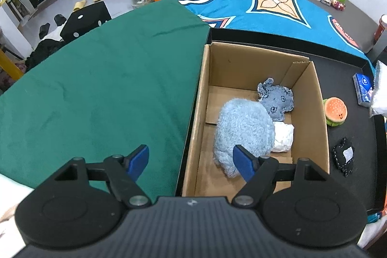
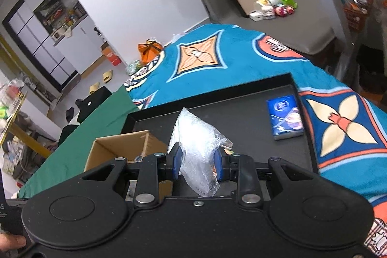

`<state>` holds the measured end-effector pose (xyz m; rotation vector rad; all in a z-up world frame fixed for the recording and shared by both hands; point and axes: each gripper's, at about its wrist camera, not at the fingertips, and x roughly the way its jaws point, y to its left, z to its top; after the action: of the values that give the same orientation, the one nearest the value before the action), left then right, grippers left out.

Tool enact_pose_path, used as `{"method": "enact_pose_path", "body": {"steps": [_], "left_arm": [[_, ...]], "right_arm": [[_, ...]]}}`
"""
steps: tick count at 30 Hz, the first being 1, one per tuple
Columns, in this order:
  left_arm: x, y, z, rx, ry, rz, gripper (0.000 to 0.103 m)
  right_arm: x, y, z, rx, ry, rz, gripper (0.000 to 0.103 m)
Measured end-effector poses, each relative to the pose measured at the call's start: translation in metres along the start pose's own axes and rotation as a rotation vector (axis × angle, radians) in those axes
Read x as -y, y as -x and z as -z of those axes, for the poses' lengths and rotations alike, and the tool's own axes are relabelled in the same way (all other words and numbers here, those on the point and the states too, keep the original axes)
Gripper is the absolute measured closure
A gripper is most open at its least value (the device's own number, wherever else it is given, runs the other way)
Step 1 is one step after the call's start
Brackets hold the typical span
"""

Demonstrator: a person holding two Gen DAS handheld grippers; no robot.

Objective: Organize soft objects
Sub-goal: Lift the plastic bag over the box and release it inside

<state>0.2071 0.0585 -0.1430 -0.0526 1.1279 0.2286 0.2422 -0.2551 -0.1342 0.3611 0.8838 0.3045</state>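
A cardboard box point(image 1: 319, 113) stands on a black tray point(image 1: 362, 137). Inside it lie a fluffy light-blue plush point(image 1: 241, 127), a denim elephant toy point(image 1: 278, 100) and a white soft bundle point(image 1: 283, 137). My left gripper point(image 1: 191, 163) hangs open above the box's left wall, nothing between its blue pads. In the right wrist view my right gripper point(image 2: 197, 161) is shut on a clear crinkled plastic bag point(image 2: 198, 137), held above the tray point(image 2: 241, 108) beside the box point(image 2: 116, 146). That bag point(image 1: 379, 88) shows at the right edge of the left wrist view.
A burger plush point(image 1: 335, 113), a small black pouch point(image 1: 344, 156) and a blue packet point(image 1: 362, 88) lie on the tray right of the box. Green cloth point(image 1: 108, 93) covers the surface to the left, a patterned blue blanket point(image 1: 278, 4) behind. The blue packet point(image 2: 286, 117) also shows in the right wrist view.
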Motion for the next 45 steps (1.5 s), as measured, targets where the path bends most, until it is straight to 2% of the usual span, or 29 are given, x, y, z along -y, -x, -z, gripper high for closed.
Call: {"method": "enact_pose_path", "body": {"steps": [9, 18, 21, 23, 29, 45], "left_arm": [[-0.012, -0.009, 0.008, 0.006, 0.034, 0.048, 0.032], [-0.029, -0.017, 0.019, 0.009, 0.078, 0.094, 0.044], [-0.035, -0.021, 0.025, 0.004, 0.089, 0.108, 0.052], [-0.039, -0.025, 0.028, -0.005, 0.103, 0.119, 0.063], [-0.041, -0.027, 0.032, 0.018, 0.1, 0.164, 0.077], [-0.049, -0.035, 0.034, 0.01, 0.128, 0.229, 0.086]], "right_arm": [[-0.035, -0.011, -0.002, -0.011, 0.071, -0.017, 0.075], [-0.068, -0.021, 0.002, -0.017, 0.143, -0.019, 0.075], [-0.078, -0.024, 0.004, -0.02, 0.164, -0.015, 0.075], [-0.084, -0.026, 0.005, -0.022, 0.178, -0.016, 0.075], [-0.107, -0.034, 0.01, -0.021, 0.254, 0.001, 0.075], [-0.161, -0.054, 0.014, -0.034, 0.377, -0.007, 0.075]]}}
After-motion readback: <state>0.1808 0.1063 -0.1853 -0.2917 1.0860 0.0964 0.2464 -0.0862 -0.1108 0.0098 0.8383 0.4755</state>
